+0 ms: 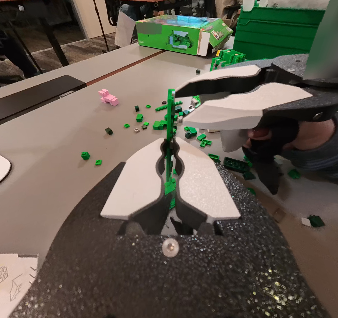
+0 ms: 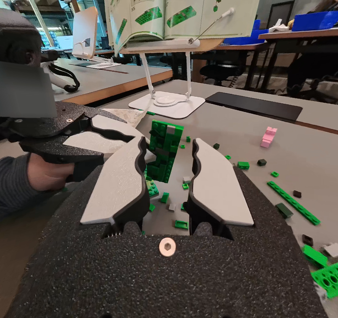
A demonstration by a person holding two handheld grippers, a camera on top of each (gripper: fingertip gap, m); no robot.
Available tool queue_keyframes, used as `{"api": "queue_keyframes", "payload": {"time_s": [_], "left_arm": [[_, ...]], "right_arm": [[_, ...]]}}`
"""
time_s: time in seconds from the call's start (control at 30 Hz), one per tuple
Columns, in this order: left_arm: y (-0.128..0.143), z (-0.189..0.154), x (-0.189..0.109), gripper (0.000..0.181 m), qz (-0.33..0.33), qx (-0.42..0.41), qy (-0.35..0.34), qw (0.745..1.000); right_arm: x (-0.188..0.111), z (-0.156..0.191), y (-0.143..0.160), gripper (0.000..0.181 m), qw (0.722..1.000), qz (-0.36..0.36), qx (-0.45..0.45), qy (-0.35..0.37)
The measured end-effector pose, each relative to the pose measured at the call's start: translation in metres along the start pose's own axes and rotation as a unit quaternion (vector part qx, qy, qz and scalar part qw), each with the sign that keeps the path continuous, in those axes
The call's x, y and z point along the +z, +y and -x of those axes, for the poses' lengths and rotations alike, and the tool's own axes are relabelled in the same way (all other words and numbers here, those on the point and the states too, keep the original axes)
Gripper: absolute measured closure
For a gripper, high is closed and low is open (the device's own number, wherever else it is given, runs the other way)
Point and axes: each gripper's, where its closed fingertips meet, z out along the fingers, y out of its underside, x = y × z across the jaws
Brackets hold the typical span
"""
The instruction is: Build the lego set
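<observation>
My left gripper (image 1: 170,141) is shut on a flat green lego plate assembly (image 1: 171,112), held upright and edge-on above the grey table (image 1: 54,144). The right wrist view shows the assembly's studded face (image 2: 164,155), with green, dark green and grey tiles on it. My right gripper (image 2: 168,140) is open, with the assembly's upper part between its fingers, nearer the left finger. In the left wrist view the right gripper (image 1: 179,107) reaches in from the right, its upper fingertip at the plate's top edge. The left gripper (image 2: 149,147) comes in from the left, partly hidden.
Several loose green, dark and grey bricks (image 1: 159,124) lie under the grippers. A pink pig (image 1: 108,97) stands to the left. A lego box (image 1: 175,33), green crate (image 1: 274,29) and built green model (image 1: 230,57) sit behind. The instruction booklet (image 2: 173,7) rests on a white stand (image 2: 168,104); a long green plate (image 2: 292,202) lies at the right. Both grippers' tips are close together, under 4 cm apart. The pink pig (image 1: 108,97) is about 20 centimeters from both grippers' fingertips. Seen from the right wrist view (image 2: 266,136) as well.
</observation>
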Motion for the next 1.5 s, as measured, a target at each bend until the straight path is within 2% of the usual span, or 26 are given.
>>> {"api": "queue_keyframes", "payload": {"time_s": [0.47,0.7,0.77,0.83,0.93,1.17,1.37,1.5], "left_arm": [[0.002,-0.009,0.002,0.176,0.01,0.01,0.023,1.0],[0.004,-0.015,0.0,0.175,0.023,0.016,0.06,0.998],[0.008,-0.013,0.0,0.175,0.035,0.021,0.058,0.997],[0.006,-0.017,0.0,0.176,0.028,0.007,0.079,0.996],[0.01,-0.015,0.002,0.175,0.038,0.01,0.072,0.997],[0.014,-0.008,0.005,0.176,0.052,0.032,0.03,0.998],[0.013,-0.011,0.006,0.176,0.051,0.046,0.025,0.997],[0.014,-0.019,0.009,0.176,0.059,0.081,0.022,0.995]], "right_arm": [[0.0,0.003,0.001,0.147,1.0,-0.006,-0.019,-0.007],[-0.002,0.009,0.001,0.148,0.993,-0.002,-0.077,-0.086],[-0.006,0.007,-0.002,0.164,0.99,-0.013,-0.088,-0.105],[-0.007,0.007,-0.002,0.164,0.99,-0.009,-0.081,-0.118],[-0.005,0.006,0.003,0.163,0.988,0.005,-0.107,-0.108],[0.002,0.013,0.01,0.137,0.991,0.014,-0.109,-0.081],[0.005,0.009,0.009,0.142,0.997,0.002,-0.072,-0.033],[0.006,0.009,0.012,0.143,0.995,0.008,-0.092,-0.03]]}}
